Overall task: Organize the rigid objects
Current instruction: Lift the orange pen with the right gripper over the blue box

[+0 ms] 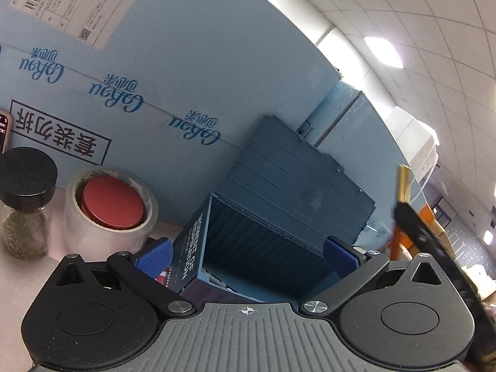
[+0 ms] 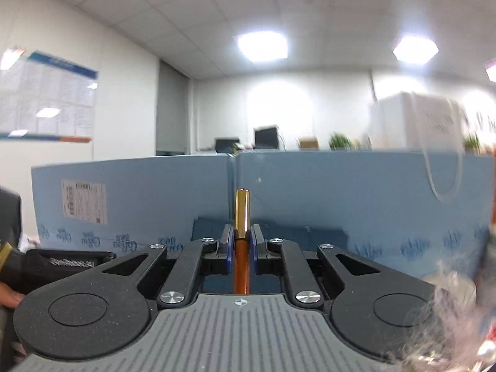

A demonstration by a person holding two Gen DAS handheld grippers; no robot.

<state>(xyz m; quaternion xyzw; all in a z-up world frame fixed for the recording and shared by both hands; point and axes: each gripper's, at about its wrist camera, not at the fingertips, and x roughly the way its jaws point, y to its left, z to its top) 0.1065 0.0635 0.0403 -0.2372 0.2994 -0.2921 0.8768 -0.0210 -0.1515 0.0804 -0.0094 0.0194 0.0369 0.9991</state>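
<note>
Pen [image 2: 241, 217], gold-capped with an orange barrel, stands clenched between the pads of the right gripper [image 2: 241, 241], its lower end hidden behind the gripper body. Left gripper [image 1: 246, 252] is spread wide around a dark blue box [image 1: 279, 217] on the bench [image 1: 18, 276], pads not touching; its side reads "MOMENT OF INSPIRATION". Behind, pale blue cartons [image 1: 192, 71] carry upside-down "CoRou" logos, and a shipping label [image 1: 83, 3] is too blurred to read.

Glossy gold metal pen cap [image 2: 241, 210]; matt blue plastic box [image 1: 297, 192]; shiny clear tape roll [image 1: 108, 214].
</note>
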